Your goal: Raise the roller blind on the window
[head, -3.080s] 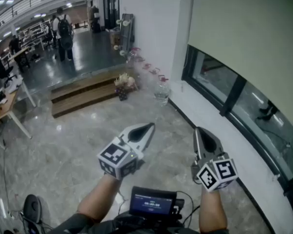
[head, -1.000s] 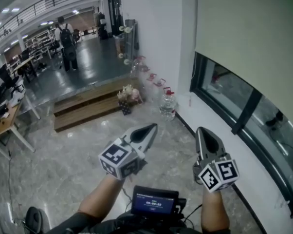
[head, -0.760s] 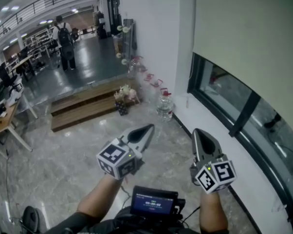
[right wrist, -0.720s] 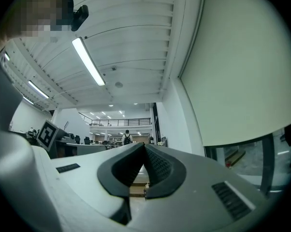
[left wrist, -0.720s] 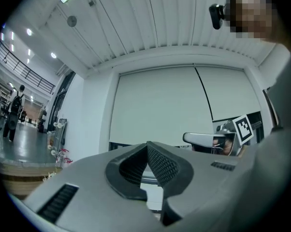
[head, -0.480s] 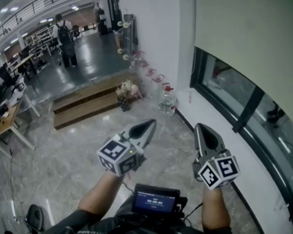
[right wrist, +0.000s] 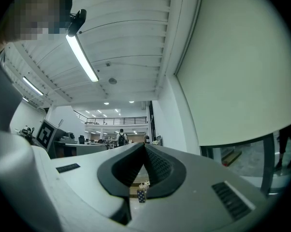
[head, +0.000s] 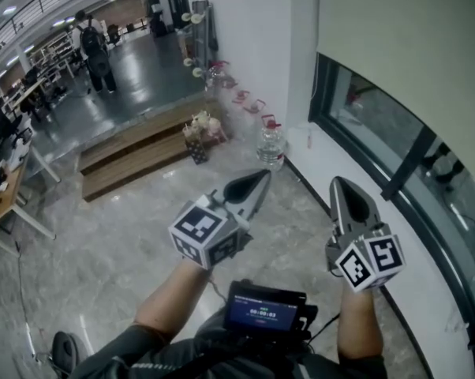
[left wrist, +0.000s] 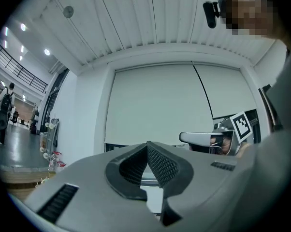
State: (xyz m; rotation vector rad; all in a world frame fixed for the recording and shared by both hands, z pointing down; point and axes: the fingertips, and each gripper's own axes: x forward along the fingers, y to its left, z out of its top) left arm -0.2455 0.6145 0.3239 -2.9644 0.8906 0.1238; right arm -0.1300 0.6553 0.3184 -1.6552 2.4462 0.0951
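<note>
floor (head: 103,235): glossy pale marble tiles, darker farther back
wooden steps (head: 127,160): two low, long steps on the tiles
flowers (head: 196,142): small bunch in a dark pot, just before the steps
water jug (head: 272,150): clear, red cap, upright near the wall
desk (head: 13,200): legs on the tiles, left edge
person (head: 91,46): stands far back on the dark floor

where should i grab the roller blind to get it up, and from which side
Grip the roller blind by its bottom edge, the only free edge in view, running straight across the window. Come up from below on the room side with the right gripper, the nearer one; its tongs are shut now, so open them first. No pull cord can be made out.
</note>
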